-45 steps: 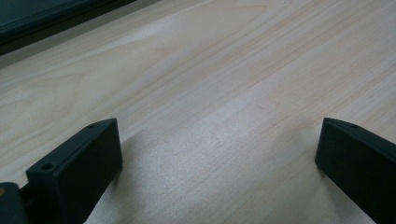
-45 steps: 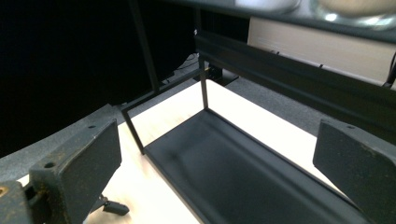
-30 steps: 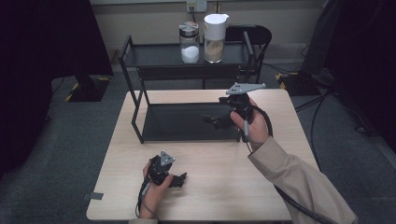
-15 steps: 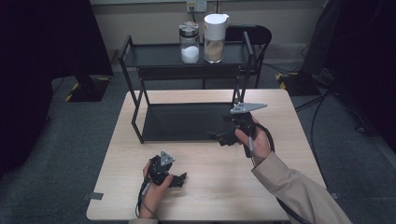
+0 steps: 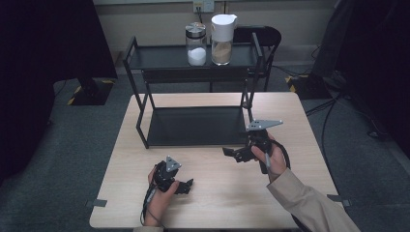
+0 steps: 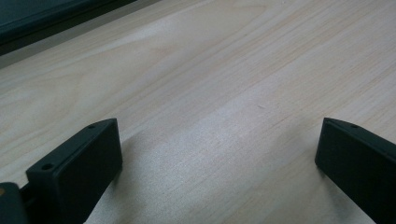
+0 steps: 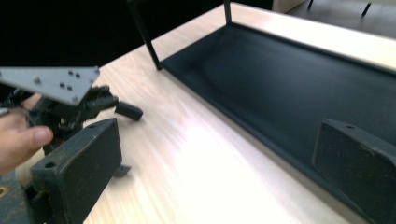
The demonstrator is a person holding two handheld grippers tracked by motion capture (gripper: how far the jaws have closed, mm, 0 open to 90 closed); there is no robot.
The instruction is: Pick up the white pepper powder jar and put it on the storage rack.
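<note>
Grey carpet surrounds a pale wooden counter [image 5: 212,193] carrying a black two-tier rack [image 5: 193,125] at its far side.

Its long axis runs left to right; the top shelf holds a jar of white powder [image 5: 196,44] just beside a white-lidded jar of tan grains [image 5: 222,39], both upright. Nearer, the right gripper [image 5: 234,153] hovers by the rack's near right corner, pointing left, jaws wide apart and empty. At the near left, the left gripper [image 5: 187,183] points right over bare wood, jaws likewise spread wide, holding nothing.
</note>
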